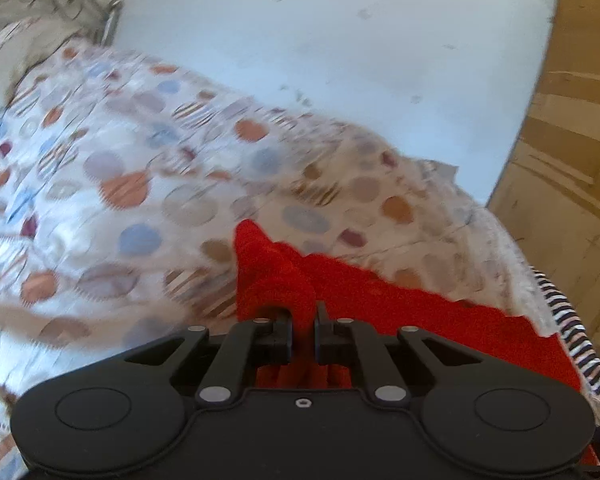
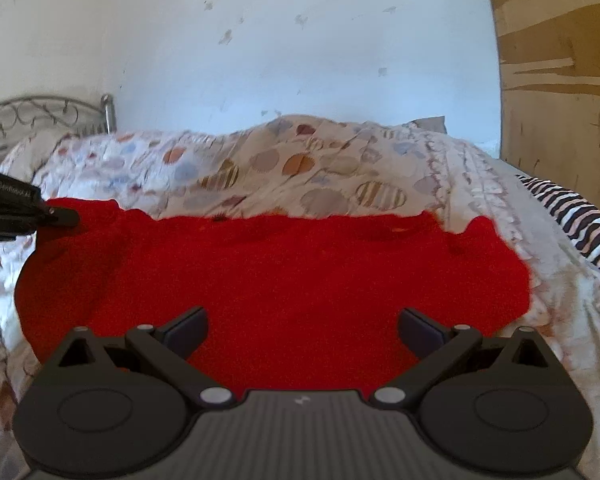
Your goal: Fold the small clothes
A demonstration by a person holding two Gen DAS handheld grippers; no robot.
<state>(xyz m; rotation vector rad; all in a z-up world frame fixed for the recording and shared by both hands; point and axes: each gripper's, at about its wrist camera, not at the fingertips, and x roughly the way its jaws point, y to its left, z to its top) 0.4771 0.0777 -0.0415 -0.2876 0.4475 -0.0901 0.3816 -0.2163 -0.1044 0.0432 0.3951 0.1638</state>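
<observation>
Soft, limp red fleece garment (image 2: pixel 276 280): left tool (image 1: pixel 303 320) clamped on its corner, right tool (image 2: pixel 303 326) apart, should take the opposite edge.

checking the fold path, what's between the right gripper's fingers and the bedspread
Only the red cloth: in the right wrist view it fills the gap between the open right gripper's fingers, lying on the bedspread.
</observation>
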